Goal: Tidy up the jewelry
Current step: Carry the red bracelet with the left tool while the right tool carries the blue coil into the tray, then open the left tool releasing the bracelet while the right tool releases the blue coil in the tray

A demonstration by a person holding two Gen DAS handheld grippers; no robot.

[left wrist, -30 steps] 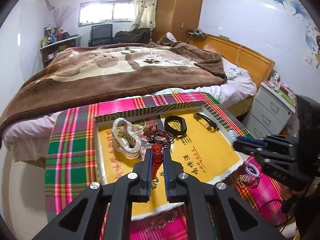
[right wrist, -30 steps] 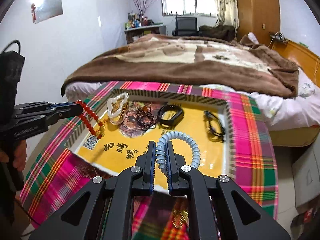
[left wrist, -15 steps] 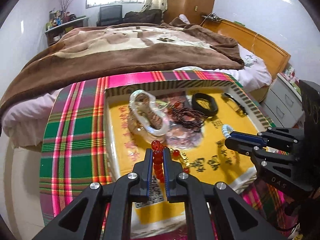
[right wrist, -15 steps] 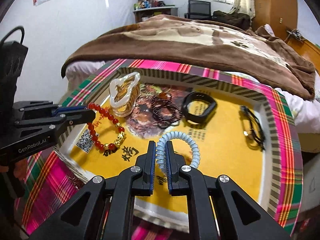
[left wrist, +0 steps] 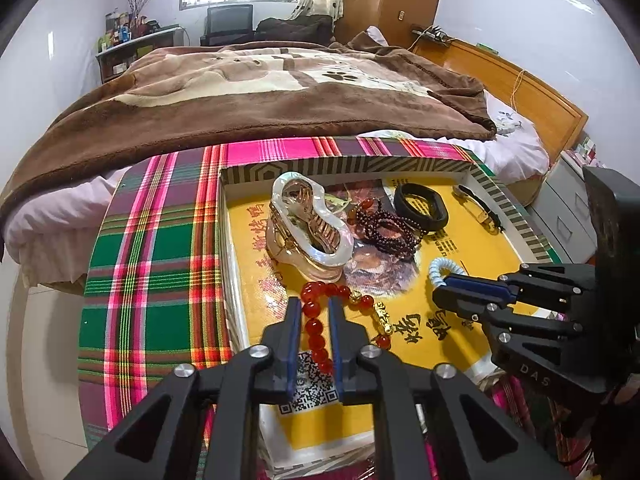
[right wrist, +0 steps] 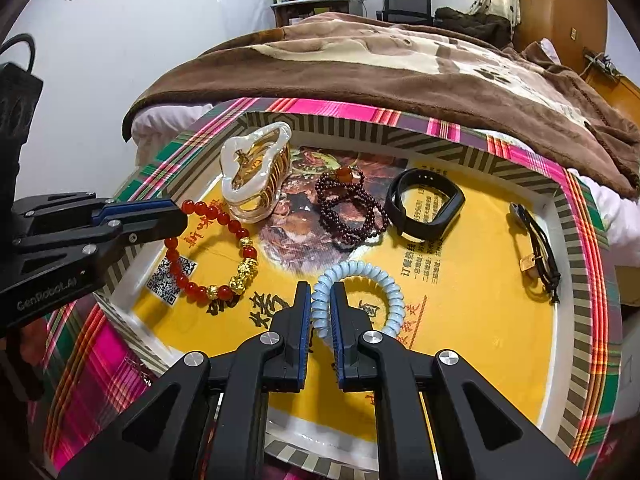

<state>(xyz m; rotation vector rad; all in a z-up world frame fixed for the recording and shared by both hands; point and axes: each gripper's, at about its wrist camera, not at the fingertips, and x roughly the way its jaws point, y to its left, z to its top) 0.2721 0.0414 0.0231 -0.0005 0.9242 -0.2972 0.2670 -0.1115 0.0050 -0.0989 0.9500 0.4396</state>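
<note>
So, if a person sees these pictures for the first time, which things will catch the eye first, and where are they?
Probably the yellow tray on the pink and green plaid cloth, with jewelry spread in it. At its near left lies the red bead bracelet, between the left gripper's jaws, which have just been opening. Near the middle, the right gripper is shut on the pale blue coil band, and a pearly hair claw stands at the back left.
</note>
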